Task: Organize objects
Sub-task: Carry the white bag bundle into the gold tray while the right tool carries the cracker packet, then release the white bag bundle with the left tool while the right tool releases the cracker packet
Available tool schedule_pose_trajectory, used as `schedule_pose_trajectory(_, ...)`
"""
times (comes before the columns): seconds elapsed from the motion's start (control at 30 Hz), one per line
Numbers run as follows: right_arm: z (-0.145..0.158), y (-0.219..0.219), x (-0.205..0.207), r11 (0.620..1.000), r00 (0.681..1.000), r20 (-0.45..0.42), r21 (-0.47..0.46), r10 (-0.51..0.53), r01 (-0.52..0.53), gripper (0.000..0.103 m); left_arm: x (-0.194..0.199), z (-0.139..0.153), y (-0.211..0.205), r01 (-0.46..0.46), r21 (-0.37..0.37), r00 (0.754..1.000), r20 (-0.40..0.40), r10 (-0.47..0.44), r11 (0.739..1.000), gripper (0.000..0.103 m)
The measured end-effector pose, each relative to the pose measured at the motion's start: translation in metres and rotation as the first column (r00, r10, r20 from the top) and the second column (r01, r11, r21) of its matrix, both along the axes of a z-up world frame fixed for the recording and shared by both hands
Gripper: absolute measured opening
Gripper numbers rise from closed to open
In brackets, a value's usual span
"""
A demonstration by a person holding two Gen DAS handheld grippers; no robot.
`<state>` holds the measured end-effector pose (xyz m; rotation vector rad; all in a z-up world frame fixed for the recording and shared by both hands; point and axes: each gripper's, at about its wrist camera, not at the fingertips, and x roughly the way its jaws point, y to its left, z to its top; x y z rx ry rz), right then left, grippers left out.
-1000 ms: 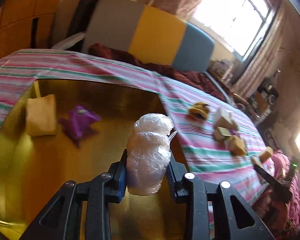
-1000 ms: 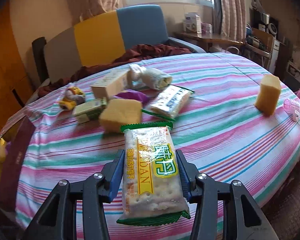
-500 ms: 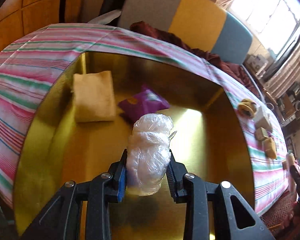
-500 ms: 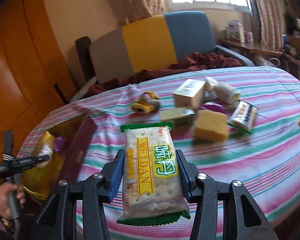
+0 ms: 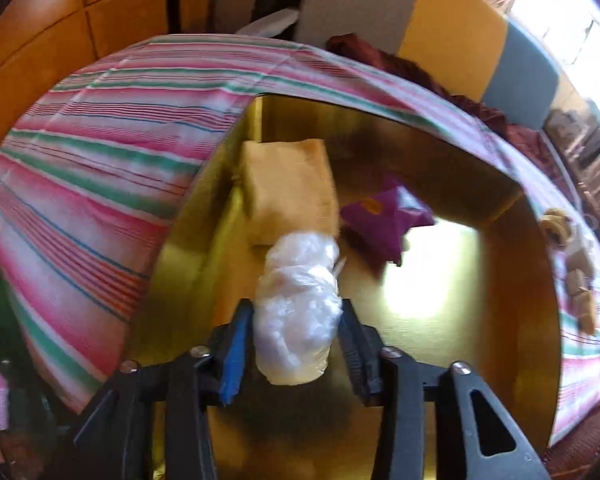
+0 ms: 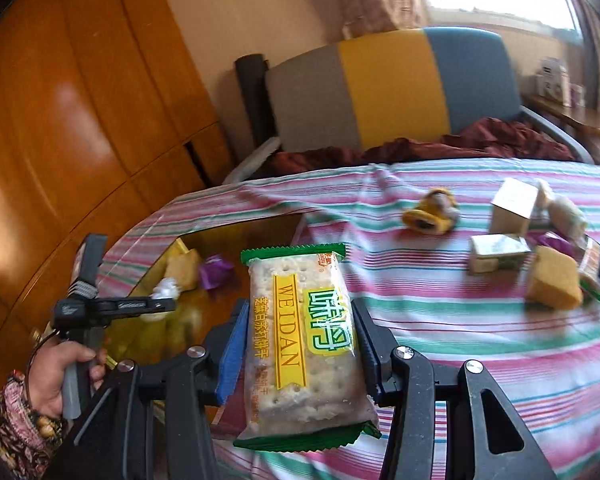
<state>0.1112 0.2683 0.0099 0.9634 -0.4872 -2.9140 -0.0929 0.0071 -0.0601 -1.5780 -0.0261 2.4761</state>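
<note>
My left gripper (image 5: pixel 296 340) is shut on a clear plastic-wrapped bundle (image 5: pixel 298 304) and holds it over the inside of a gold box (image 5: pixel 520 280). In the box lie a yellow sponge (image 5: pixel 288 192) and a purple packet (image 5: pixel 384 216). My right gripper (image 6: pixel 300 340) is shut on a WEIDAN cracker pack (image 6: pixel 300 336) and holds it above the striped table, right of the gold box (image 6: pixel 228 236). The left gripper (image 6: pixel 156 306) with its bundle also shows in the right wrist view.
On the striped cloth (image 6: pixel 440 320) lie a yellow toy (image 6: pixel 432 212), a tan box (image 6: pixel 512 206), a small green-white carton (image 6: pixel 496 252), a yellow sponge (image 6: pixel 552 280) and wrapped snacks (image 6: pixel 592 264). A colour-block sofa (image 6: pixel 392 84) stands behind the table, wooden cabinets (image 6: pixel 80 100) at left.
My left gripper has moved further left over the box with the bundle. My right gripper has swung left with the cracker pack, closer to the box.
</note>
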Motion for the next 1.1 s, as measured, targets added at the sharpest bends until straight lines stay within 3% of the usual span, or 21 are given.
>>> schedule_pose_trajectory(0.2, -0.003, -0.026, -0.011, 0.997, 0.997, 0.008, 0.017, 0.073, -0.074, 0.05, 0.0, 0.014, -0.011, -0.042, 0.034, 0.999, -0.017, 0.042, 0.999, 0.056)
schedule_pose_trajectory(0.4, -0.009, -0.053, -0.03, 0.99, 0.989, 0.048, 0.018, 0.14, -0.141, 0.05, 0.005, 0.046, -0.031, -0.091, 0.137, 0.991, -0.087, 0.104, 0.986, 0.057)
schedule_pose_trajectory(0.6, -0.021, -0.089, -0.065, 0.973, 0.966, 0.125, -0.001, 0.228, -0.23, 0.05, 0.001, 0.076, -0.054, -0.195, 0.206, 0.958, -0.168, 0.23, 0.959, 0.057)
schedule_pose_trajectory(0.73, -0.029, -0.11, -0.087, 0.96, 0.945, 0.172, -0.039, 0.279, -0.277, 0.05, 0.0, 0.085, -0.07, -0.243, 0.251, 0.941, -0.173, 0.29, 0.937, 0.057)
schedule_pose_trajectory(1.1, -0.056, -0.144, -0.15, 0.964, 0.909, 0.321, -0.053, 0.265, -0.262, 0.05, 0.006, 0.092, -0.075, -0.256, 0.284, 0.934, -0.172, 0.312, 0.924, 0.057)
